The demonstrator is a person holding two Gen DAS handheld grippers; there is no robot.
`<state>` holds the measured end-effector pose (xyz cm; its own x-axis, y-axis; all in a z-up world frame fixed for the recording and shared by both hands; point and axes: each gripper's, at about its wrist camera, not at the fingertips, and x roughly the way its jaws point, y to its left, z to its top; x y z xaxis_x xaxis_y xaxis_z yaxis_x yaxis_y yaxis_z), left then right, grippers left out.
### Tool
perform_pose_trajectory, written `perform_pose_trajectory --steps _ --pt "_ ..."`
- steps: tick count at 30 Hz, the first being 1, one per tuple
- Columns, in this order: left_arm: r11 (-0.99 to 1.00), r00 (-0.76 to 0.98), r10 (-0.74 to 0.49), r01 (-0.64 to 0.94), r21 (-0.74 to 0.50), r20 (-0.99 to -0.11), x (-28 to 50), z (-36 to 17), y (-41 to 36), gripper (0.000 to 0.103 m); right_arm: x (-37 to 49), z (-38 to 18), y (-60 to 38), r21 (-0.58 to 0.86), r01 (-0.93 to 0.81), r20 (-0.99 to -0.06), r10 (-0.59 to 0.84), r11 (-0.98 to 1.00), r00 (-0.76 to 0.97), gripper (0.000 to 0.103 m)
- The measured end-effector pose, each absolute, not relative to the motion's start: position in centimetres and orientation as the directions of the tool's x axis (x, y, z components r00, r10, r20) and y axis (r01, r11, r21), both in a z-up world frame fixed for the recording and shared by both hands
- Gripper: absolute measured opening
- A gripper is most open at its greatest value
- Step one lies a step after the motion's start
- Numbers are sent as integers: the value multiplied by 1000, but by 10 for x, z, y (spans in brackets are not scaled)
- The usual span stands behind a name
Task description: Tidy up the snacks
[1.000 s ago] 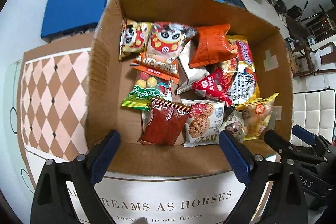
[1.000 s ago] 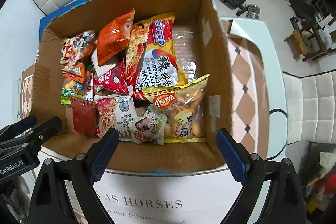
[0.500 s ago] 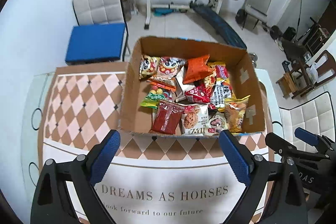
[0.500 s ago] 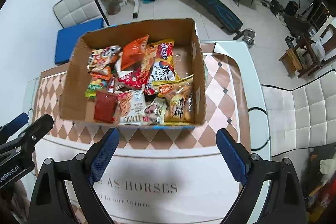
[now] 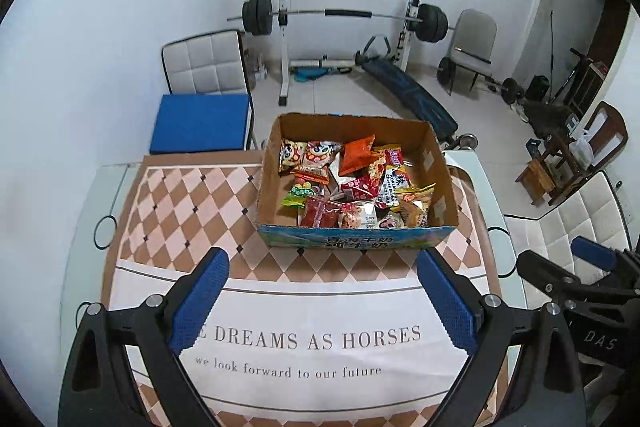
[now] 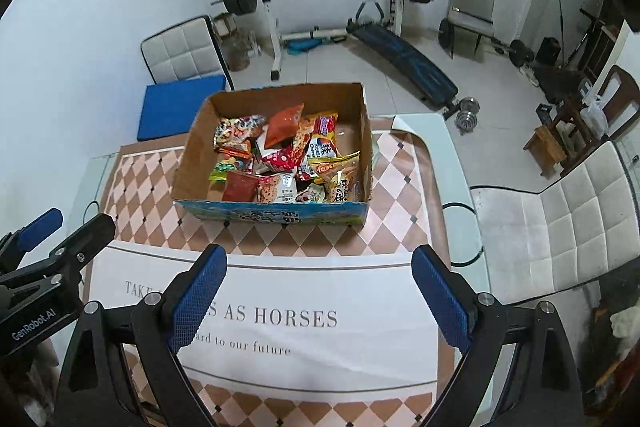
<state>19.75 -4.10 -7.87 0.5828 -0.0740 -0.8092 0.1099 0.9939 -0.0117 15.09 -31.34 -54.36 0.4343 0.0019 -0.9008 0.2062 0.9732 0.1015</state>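
A weight bench with a loaded barbell [image 5: 340,14] stands against the far white wall, with a white padded chair carrying a blue cushion [image 5: 200,123] to its left. Nearer, the table [image 5: 102,187] is covered by a cloth [image 5: 180,195] of brown and pink diamonds with a white panel printed "DREAMS AS HORSES" and, smaller, "we look forward to our future".

On the far part of that cloth sits the open cardboard box [image 5: 356,239], its blue front printed with Chinese characters that end in 牛奶. The snacks [image 5: 352,183] lie heaped inside it: 2 packets with cartoon faces at the back left, an orange bag beside them, a yellow pack reading "Korean Cheese" toward the right, and a dark red pouch [image 5: 319,213] plus a biscuit pack against the front wall.

The left gripper [image 5: 322,301] hangs above the printed panel, well short of the box, blue pads spread wide and holding nothing. The right gripper [image 6: 318,297] matches it, spread apart and empty. In the right wrist view the left tool's body reads "GenRobot.AI".
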Motion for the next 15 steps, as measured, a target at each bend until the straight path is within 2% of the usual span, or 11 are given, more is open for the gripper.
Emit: perform_pose_trajectory --steps 15 --pt "992 655 -97 121 -22 -750 142 -32 -37 96 84 -469 -298 74 186 -847 -37 980 530 96"
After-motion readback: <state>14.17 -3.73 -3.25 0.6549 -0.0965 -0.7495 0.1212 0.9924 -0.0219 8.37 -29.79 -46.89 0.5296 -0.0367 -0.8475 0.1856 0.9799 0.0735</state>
